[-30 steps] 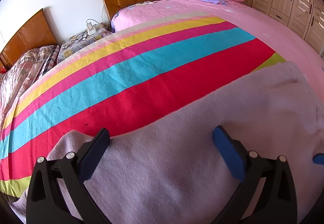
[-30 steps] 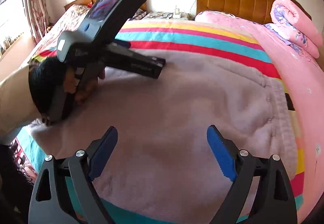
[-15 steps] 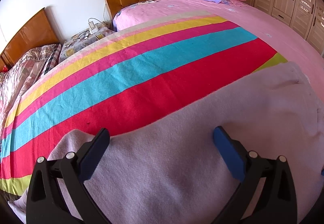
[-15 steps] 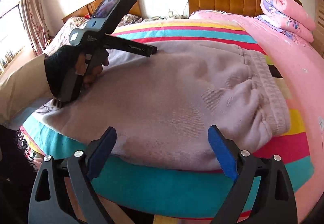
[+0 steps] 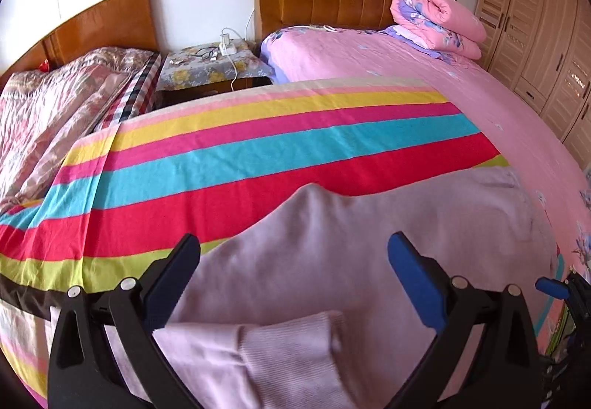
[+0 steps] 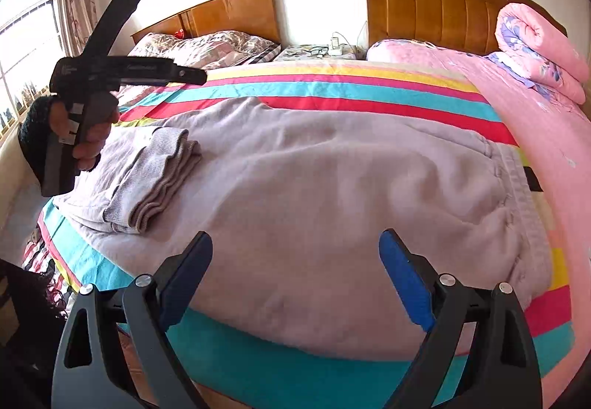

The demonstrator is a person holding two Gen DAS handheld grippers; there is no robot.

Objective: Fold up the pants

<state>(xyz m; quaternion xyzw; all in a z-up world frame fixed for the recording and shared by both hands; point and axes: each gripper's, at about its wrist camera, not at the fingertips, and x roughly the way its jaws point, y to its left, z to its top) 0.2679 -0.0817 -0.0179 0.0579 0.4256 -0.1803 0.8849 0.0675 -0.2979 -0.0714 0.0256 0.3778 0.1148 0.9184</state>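
Lilac sweatpants (image 6: 332, 180) lie across the striped blanket, waistband (image 6: 517, 194) to the right. Their ribbed cuffs (image 6: 155, 180) are folded back onto the legs at the left. A hand holds my left gripper (image 6: 195, 76) raised above and left of those cuffs. In the left wrist view the left gripper (image 5: 295, 261) is open over the pants (image 5: 351, 250), with the cuffs (image 5: 291, 346) just below its fingers and nothing between them. My right gripper (image 6: 295, 261) is open and empty, hovering over the near edge of the pants. Its blue tip (image 5: 550, 289) shows at the right of the left wrist view.
The striped blanket (image 6: 332, 91) covers a pink bed (image 6: 535, 121) with a rolled pink quilt (image 6: 539, 50) by the wooden headboard (image 6: 436, 2). A nightstand with cables (image 5: 214, 65) and a second bed (image 5: 66, 102) stand behind. Wardrobes (image 5: 546, 39) line the right wall.
My left gripper has lifted off the pants and drawn back to the left, uncovering the folded-over cuffs. My right gripper has pulled back slightly toward the bed's near edge. Both stayed open.
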